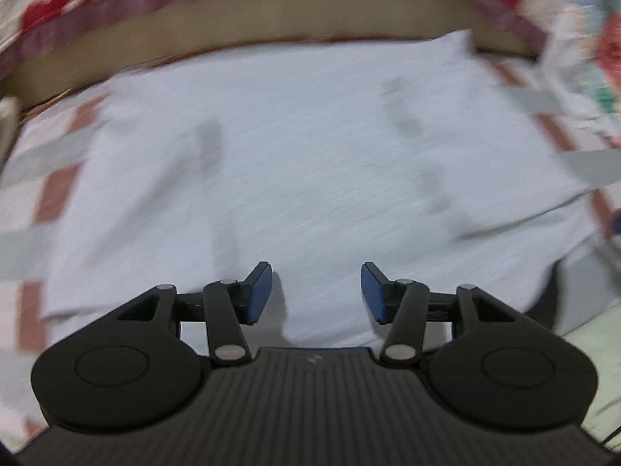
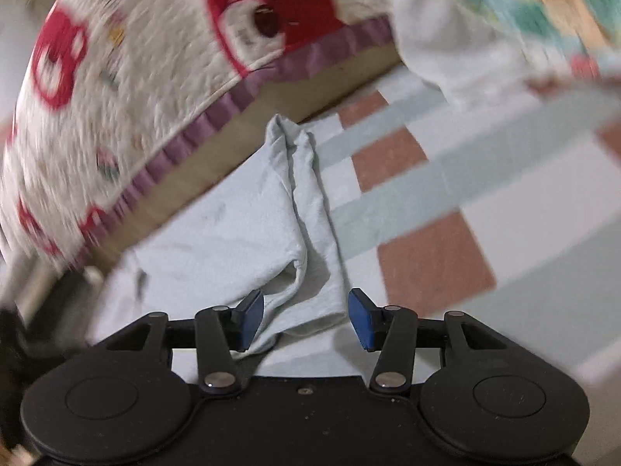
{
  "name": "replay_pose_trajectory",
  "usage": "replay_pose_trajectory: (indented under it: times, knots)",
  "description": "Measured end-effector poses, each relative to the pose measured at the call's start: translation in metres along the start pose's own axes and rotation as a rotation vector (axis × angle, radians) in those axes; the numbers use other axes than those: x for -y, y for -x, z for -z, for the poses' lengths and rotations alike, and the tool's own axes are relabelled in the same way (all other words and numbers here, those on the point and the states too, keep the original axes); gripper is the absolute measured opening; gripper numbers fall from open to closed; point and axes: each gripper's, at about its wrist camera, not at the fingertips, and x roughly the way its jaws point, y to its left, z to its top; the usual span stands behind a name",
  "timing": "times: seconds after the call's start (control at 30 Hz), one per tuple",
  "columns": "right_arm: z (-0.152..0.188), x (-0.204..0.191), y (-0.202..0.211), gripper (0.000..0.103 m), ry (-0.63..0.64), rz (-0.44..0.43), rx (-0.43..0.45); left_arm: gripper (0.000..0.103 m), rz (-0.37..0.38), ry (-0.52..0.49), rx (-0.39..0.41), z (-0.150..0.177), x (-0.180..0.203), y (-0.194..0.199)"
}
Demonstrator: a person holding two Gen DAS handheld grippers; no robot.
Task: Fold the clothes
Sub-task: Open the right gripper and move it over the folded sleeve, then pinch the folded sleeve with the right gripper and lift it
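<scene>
Surface: a bed sheet (image 2: 438,256) checked in white, pale grey-green bands and terracotta squares, lying flat across the lower and right parts of both views.
Far edge: a tan band (image 1: 295,19), perhaps a board or mattress side, runs along the sheet's far side.
Above the band: a cream quilt (image 2: 128,89) with red cartoon shapes, edged in pleated purple trim (image 2: 217,116).
Right corner: a second bedding piece (image 2: 543,11) printed in teal, orange and red, blurred.
Light: even and soft, with faint shadows.
</scene>
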Motion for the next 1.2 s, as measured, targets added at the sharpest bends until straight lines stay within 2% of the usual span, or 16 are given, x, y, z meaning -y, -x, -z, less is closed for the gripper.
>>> replay_pose_trajectory:
  times: [0.07,0.2,0.3,0.43,0.5,0.53,0.57,0.6,0.7,0.8,0.9,0.93,0.97,1.0,1.1,1.2]
  knots:
    - [0.000,0.010,-0.003,0.054,-0.093,-0.041,0.001,0.060,-0.035,-0.007,-0.025,0.013,-0.013,0.002]
    - [-0.008,0.002,-0.016,0.058,-0.105,-0.020,0.005,0.060,0.013,-0.036,-0.024,0.024,-0.020,0.016]
    - [-0.014,-0.001,-0.028,0.068,-0.099,0.020,0.022,0.060,0.081,-0.045,0.055,0.023,-0.015,0.026]
    - [-0.018,-0.001,-0.044,0.068,-0.105,0.090,0.053,0.061,0.184,-0.034,0.199,0.018,-0.011,0.044]
    - [-0.021,-0.006,-0.055,0.069,-0.053,0.056,-0.001,0.061,0.210,-0.016,0.221,0.014,-0.011,0.044]
    - [-0.023,-0.009,-0.062,0.065,-0.020,0.030,-0.038,0.061,0.219,-0.003,0.217,0.011,-0.011,0.041]
    - [-0.025,-0.012,-0.066,0.032,0.014,0.023,-0.064,0.061,0.228,0.012,0.213,0.008,-0.011,0.037]
    - [-0.026,-0.015,-0.069,0.009,0.047,0.033,-0.083,0.061,0.230,0.024,0.222,0.004,-0.008,0.033]
    - [-0.028,-0.019,-0.065,0.009,0.094,0.029,-0.077,0.061,0.243,-0.021,0.245,-0.008,0.010,0.021]
    - [-0.025,-0.014,-0.061,0.009,0.090,0.021,-0.060,0.061,0.196,-0.119,0.191,-0.011,0.037,0.005]
    - [-0.019,-0.005,-0.064,0.017,0.068,0.022,-0.083,0.061,0.211,-0.142,0.147,-0.006,0.047,-0.004]
    - [-0.018,-0.002,-0.060,0.025,0.037,0.006,-0.074,0.061,0.234,-0.134,0.148,-0.003,0.047,-0.003]
    - [-0.017,0.002,-0.056,0.049,-0.001,-0.001,-0.066,0.061,0.252,-0.128,0.155,0.001,0.047,-0.001]
    - [-0.016,0.005,-0.052,0.059,-0.044,-0.003,-0.060,0.061,0.260,-0.126,0.165,0.003,0.046,0.002]
    - [-0.006,0.017,-0.047,0.062,-0.160,-0.064,-0.062,0.061,0.257,-0.110,0.183,0.004,0.043,0.007]
    - [-0.001,0.022,-0.056,0.062,-0.228,-0.112,-0.044,0.061,0.261,-0.046,0.183,-0.004,0.036,0.008]
